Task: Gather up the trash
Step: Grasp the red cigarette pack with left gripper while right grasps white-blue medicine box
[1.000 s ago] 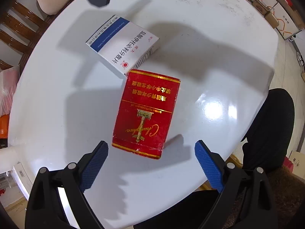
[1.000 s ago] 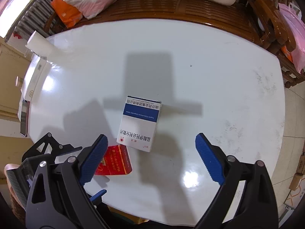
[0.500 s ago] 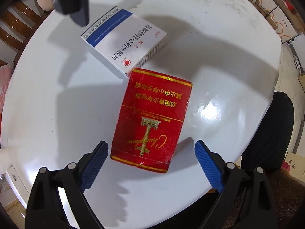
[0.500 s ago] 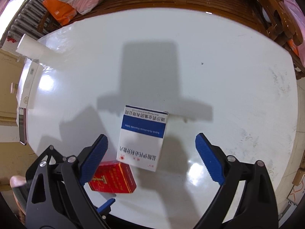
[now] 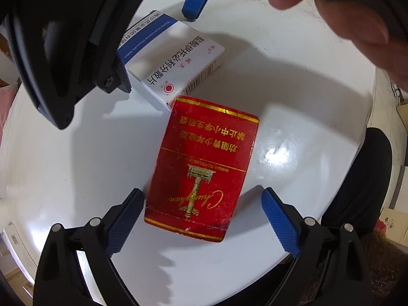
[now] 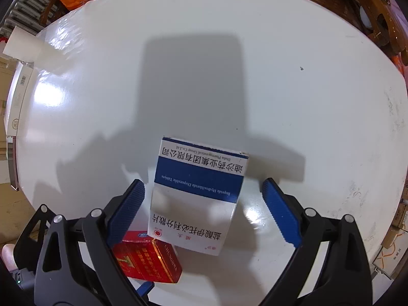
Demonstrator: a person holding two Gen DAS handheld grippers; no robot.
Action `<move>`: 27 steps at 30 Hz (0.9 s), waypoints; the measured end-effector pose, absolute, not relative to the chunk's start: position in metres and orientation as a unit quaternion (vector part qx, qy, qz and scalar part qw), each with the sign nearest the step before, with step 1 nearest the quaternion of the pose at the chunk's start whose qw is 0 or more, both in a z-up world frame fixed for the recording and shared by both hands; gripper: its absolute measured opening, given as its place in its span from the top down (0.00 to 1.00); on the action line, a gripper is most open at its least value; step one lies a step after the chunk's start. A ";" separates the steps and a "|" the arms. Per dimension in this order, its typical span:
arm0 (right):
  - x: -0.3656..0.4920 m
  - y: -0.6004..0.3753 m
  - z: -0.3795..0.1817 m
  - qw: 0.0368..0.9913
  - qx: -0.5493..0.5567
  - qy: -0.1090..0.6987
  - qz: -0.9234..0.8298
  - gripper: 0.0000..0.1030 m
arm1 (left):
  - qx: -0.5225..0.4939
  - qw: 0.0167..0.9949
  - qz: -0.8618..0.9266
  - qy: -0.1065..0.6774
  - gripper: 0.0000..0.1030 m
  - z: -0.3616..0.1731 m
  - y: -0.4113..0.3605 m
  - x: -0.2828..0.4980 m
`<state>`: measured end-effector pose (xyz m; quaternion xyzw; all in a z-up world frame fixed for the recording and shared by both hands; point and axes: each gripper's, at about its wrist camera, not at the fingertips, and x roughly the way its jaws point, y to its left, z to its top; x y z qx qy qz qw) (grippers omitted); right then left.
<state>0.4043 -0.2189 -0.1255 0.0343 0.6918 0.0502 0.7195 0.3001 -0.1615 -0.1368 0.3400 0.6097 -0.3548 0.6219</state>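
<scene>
Black hand-held gripper (ribbed blue pads)

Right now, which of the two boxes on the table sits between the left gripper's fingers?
The red cigarette pack: it lies flat between the open left gripper. The white and blue medicine box lies beyond it, under the right gripper.

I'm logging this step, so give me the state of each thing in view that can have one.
Red cigarette pack: closed, flat on the table, between the open left claw.
White and blue medicine box: closed, flat, corner touching the pack, between the open right claw.
White table: glossy, scuffed.
</scene>
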 end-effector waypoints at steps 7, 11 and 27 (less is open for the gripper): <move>0.397 -0.218 -0.123 0.728 0.011 0.685 0.034 0.22 | 0.327 0.633 -0.350 0.609 0.13 -0.134 -0.158 0.301; 0.391 -0.218 -0.118 0.732 -0.009 0.681 0.019 0.38 | 0.317 0.640 -0.341 0.612 0.17 -0.132 -0.156 0.303; 0.366 -0.252 -0.085 0.758 -0.004 0.652 0.002 0.39 | 0.271 0.657 -0.317 0.628 0.42 -0.116 -0.138 0.313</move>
